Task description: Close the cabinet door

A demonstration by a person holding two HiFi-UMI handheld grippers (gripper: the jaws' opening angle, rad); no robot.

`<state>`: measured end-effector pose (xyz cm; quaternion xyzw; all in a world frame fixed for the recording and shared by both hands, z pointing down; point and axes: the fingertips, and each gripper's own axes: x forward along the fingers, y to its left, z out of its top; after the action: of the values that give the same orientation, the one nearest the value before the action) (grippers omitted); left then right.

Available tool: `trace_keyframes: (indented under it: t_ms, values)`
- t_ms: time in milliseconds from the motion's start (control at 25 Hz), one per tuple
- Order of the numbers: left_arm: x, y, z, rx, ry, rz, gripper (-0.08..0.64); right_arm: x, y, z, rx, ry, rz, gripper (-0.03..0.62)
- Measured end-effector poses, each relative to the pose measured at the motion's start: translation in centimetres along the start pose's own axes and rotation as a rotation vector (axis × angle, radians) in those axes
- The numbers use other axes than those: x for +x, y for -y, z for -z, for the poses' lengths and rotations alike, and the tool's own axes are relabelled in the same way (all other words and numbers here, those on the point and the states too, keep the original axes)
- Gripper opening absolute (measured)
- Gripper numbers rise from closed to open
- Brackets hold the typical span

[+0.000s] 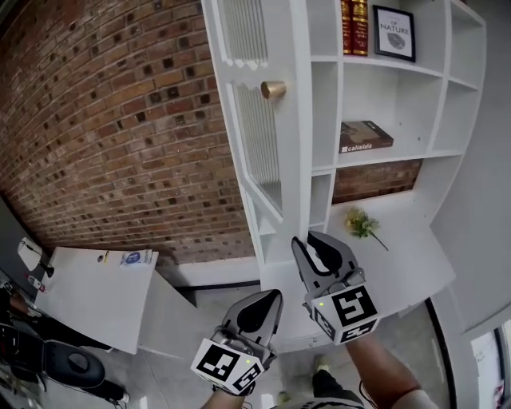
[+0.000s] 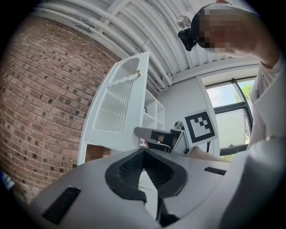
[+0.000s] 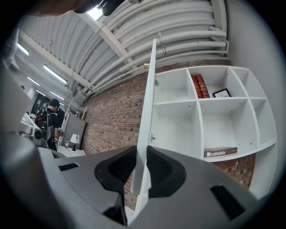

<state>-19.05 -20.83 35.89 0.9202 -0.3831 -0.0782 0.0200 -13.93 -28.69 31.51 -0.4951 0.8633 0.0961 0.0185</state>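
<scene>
Plainly the cabinet door (image 1: 257, 136) stands wide open, swung well out from the white cabinet (image 1: 324, 120), so the closing is all left to do. The right gripper (image 1: 306, 238) pinches the door's lower edge (a start, I judge), while the left gripper (image 1: 276, 294) hangs empty, tips together.

The cabinet door (image 1: 259, 136) stands left of shelves (image 1: 383, 96) holding books (image 1: 354, 24).

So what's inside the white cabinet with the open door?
Two red books and a framed print share an upper compartment; a brown book lies flat below. Other visible compartments look empty; the door hides anything behind it.
</scene>
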Motion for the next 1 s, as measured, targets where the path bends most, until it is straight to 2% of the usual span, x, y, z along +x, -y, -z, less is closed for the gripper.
trace_keyframes:
  t_ms: [160,280,600,1000]
  values:
    - [2.9,0.9,-0.7,0.039,0.008,0.026,0.011,-0.2,3.7,0.7,0.051,0.000,0.005,0.074]
    - [5.3,1.2,-1.3,0.054,0.012,0.036,0.011,0.2,6.4,0.8,0.091,0.012,-0.032,0.074]
    - [13.2,1.6,-3.4,0.073,0.035,0.046,0.011,2.0,12.8,2.0,0.116,0.040,-0.073,0.075]
    - [20.1,0.8,-2.9,0.066,0.030,-0.018,0.011,5.4,18.4,2.9,0.124,0.057,-0.123,0.089]
